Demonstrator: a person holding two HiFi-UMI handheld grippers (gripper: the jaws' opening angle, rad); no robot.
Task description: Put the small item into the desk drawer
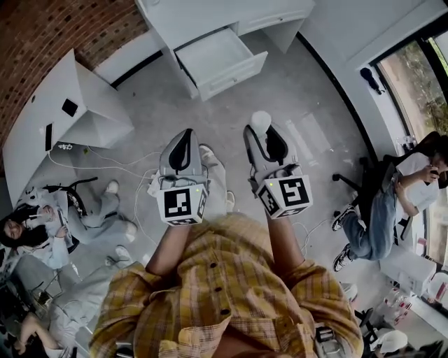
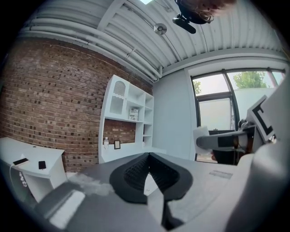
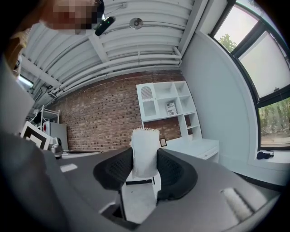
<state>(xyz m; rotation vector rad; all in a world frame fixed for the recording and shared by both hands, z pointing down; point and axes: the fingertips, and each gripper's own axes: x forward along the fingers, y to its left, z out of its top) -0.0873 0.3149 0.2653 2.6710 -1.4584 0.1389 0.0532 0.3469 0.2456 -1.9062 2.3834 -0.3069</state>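
the small white item (image 3: 145, 152), a pale upright cylinder with a ragged top edge, sits pinched between the pads of the right gripper (image 3: 145, 159). the jaws stand partly apart because the item fills the gap. from the head view the same item (image 1: 260, 122) pokes out ahead of the right gripper (image 1: 267, 143), held in the air above the grey floor (image 1: 301, 105).

beside it, the left gripper (image 1: 185, 150) carries nothing. in its own view its jaws are pressed together at the tips, with only a sliver of light lower down (image 2: 149, 168).

further out, the desk drawer (image 1: 231, 75) is already pulled open from the white desk (image 1: 210, 17), and its inside looks bare. it lies well apart from both grippers, ahead of the person.

as a judgement, the pickup is done and the drawer needs no opening. what is left is to bring the item across the floor to the drawer, lower it inside and let the jaws spread. pushing the drawer shut may follow, though the task does not ask for it.
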